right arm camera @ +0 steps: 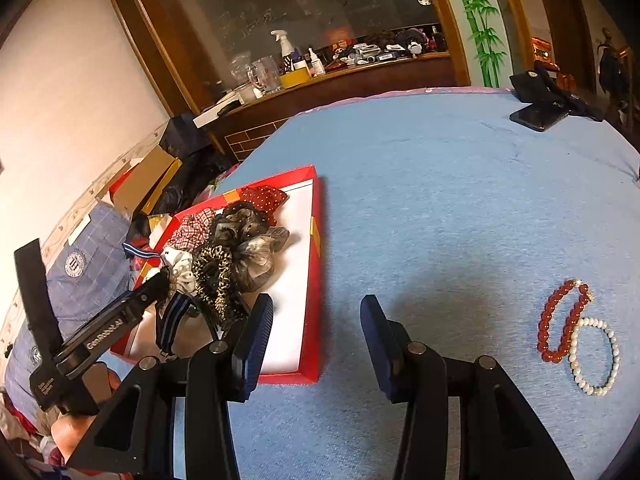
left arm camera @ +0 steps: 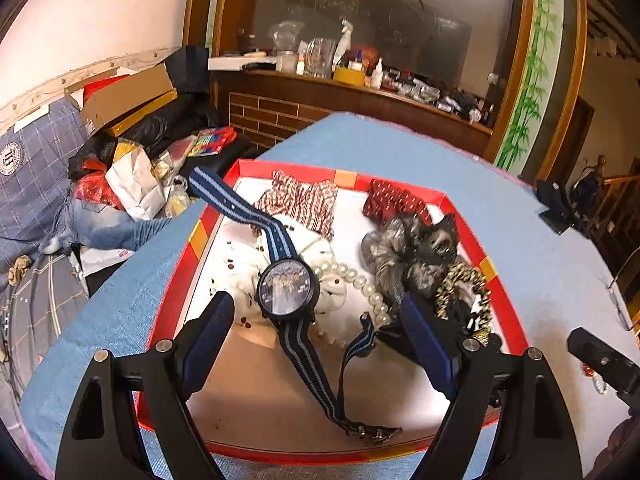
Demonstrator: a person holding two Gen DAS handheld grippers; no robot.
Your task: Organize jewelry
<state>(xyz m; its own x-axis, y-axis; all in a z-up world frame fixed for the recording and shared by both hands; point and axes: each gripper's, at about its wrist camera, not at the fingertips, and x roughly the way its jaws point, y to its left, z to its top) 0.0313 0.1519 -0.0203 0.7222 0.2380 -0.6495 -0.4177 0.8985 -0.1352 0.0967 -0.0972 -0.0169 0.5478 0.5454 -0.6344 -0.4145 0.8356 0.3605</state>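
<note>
White lettering on the left gripper [left arm camera: 316, 312], seen from the right wrist, is too blurred to read surely. Its fingers stand wide over the red box [left arm camera: 404, 190], the watch [left arm camera: 287, 287] between them, untouched; the dial's print is illegible. The right gripper [right arm camera: 316, 316] hangs half-open, empty, the red bracelet [right arm camera: 562, 322] and pearl bracelet [right arm camera: 596, 356] lying right of its fingers. Scrunchies [right arm camera: 236, 256] partly hide the box floor.

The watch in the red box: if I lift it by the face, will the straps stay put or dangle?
The watch likely dangles: its striped fabric straps already bend and curl across the box. The round face looks rigid and smooth, so possibly slippery. The pearls beside it might get dragged.
</note>
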